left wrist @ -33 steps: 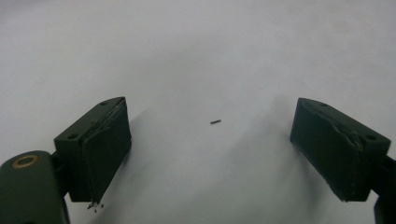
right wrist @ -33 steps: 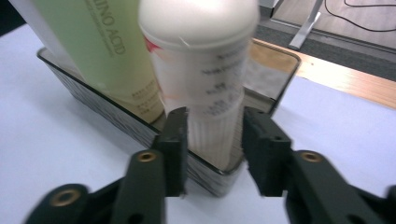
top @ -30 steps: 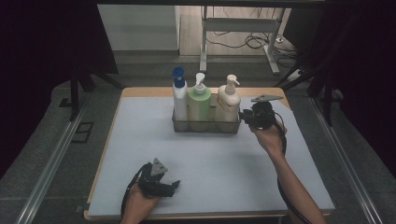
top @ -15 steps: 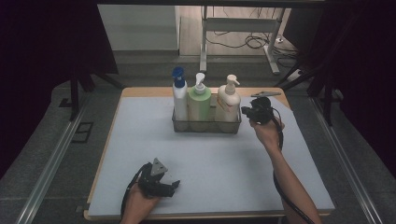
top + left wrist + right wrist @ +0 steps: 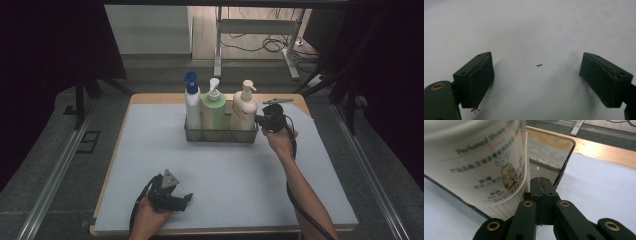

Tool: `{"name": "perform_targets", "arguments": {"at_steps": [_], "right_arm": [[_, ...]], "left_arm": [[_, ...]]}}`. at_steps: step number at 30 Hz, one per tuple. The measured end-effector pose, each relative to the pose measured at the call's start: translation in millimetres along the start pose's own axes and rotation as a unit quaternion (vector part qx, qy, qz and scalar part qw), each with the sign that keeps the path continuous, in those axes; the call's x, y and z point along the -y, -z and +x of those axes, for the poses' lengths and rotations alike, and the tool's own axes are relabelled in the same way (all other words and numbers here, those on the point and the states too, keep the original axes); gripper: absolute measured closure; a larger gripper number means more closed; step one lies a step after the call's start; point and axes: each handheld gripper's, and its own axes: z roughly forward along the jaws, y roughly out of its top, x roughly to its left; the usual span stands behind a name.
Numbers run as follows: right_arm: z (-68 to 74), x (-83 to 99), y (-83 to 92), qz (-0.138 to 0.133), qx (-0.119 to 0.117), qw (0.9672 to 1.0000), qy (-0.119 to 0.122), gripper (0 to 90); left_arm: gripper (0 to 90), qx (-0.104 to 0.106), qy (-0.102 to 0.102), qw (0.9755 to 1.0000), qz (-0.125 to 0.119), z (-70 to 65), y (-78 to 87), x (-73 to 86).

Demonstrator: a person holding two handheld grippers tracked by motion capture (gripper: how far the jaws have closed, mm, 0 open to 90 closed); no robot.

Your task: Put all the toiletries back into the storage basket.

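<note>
The right hand-held gripper is at the right end of the wire basket, beside the cream pump bottle. In the right gripper view its two black jaws are pressed together with nothing visible between the pads; they have just been closing. The tips sit at the basket's end wall, just beside the bottle's ribbed base; whether they touch either cannot be told.

The basket stands at the far middle of the surface and holds three upright pump bottles in a row: a white bottle with a blue pump at the left, a green bottle in the middle, the cream one at the right.

The left hand-held gripper rests at the near left of the surface, well apart from the basket. Its jaws are spread wide, with bare surface between them and a tiny dark speck on it.
</note>
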Motion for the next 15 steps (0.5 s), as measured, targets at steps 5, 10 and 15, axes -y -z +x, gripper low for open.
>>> {"name": "perform_targets", "arguments": {"at_steps": [5,10,15], "right_arm": [[1.2,2.7,-3.2,0.004,-0.002,1.0000,-0.001,89.0],[3.4,3.6,-6.0,0.008,-0.001,1.0000,0.000,89.1],[6.3,4.9,-8.5,0.012,-0.005,0.9999,0.003,89.0]], "left_arm": [[12.2,0.000,0.001,1.0000,-0.001,-0.2,-0.1,0.0],[12.2,0.000,0.001,1.0000,-0.001,-0.1,-0.1,0.0],[12.1,0.000,0.000,1.0000,0.000,0.0,0.0,0.0]]}}
